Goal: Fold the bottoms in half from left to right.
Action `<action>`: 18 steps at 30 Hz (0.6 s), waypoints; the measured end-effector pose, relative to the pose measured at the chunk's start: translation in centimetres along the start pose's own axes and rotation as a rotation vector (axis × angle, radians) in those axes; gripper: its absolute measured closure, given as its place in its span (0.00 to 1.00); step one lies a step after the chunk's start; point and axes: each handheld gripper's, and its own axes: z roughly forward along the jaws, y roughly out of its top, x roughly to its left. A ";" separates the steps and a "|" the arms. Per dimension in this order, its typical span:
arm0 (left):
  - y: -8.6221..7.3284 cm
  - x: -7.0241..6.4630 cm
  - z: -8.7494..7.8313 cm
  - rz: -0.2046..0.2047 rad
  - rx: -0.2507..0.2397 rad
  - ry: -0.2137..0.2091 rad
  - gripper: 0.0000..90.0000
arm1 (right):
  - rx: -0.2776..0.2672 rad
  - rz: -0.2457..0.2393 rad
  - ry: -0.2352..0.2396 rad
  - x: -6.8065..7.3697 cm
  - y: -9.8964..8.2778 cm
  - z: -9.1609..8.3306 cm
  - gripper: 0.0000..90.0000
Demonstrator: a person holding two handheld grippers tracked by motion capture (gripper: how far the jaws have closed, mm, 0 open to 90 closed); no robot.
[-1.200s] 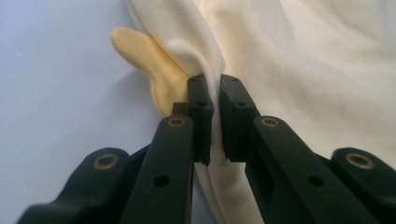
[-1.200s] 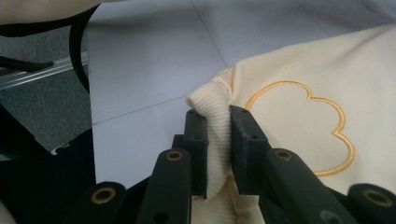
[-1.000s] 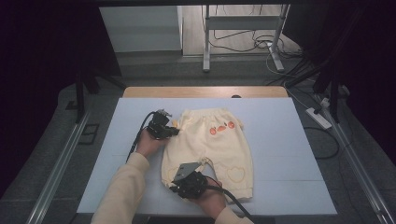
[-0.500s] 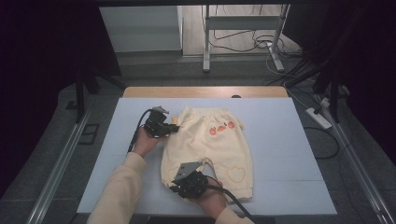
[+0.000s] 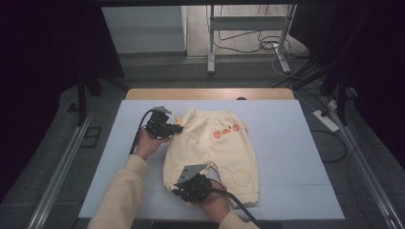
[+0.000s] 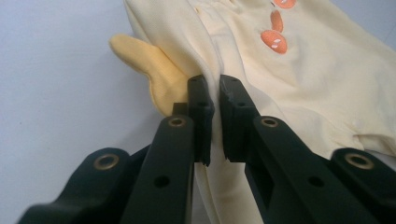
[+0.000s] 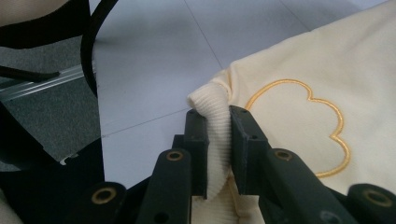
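Both grippers are biting into the pale yellow cotton baby trousers (image 5: pixel 217 148), which are lying flat in the middle of the light blue padded table mat (image 5: pixel 296 143). The left gripper (image 6: pixel 212 100) is pinching a fold of the soft waist edge, jaws nearly together on the cloth, right beside a darker yellow ear-shaped flap (image 6: pixel 144 65). The right gripper (image 7: pixel 215 126) is clamping the ribbed knit cuff (image 7: pixel 212 109) of the near leg, the thick ribbing bunching up between the pads. It looks like the grasping step of a fold or a straightening: one side seam is secured at both ends. The next move probably calls for lifting both ends together and keeping the seam taut. Orange embroidered patches (image 6: pixel 274 39) and a stitched golden heart outline (image 7: pixel 303 126) are decorating the smooth fabric.
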 end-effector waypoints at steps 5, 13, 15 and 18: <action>0.3 0.0 -0.9 0.011 -0.016 0.007 0.92 | -0.018 0.001 0.005 0.2 0.7 0.1 0.86; 0.2 0.1 -1.6 -0.011 -0.034 -0.006 0.92 | -0.034 -0.026 0.005 0.7 1.8 -0.3 0.86; 0.1 0.2 -1.5 -0.014 -0.035 -0.003 0.92 | -0.030 -0.016 0.008 0.5 1.5 -0.2 0.86; -0.1 0.3 -1.6 -0.015 -0.040 -0.004 0.93 | -0.029 -0.008 0.012 0.5 1.3 0.1 0.86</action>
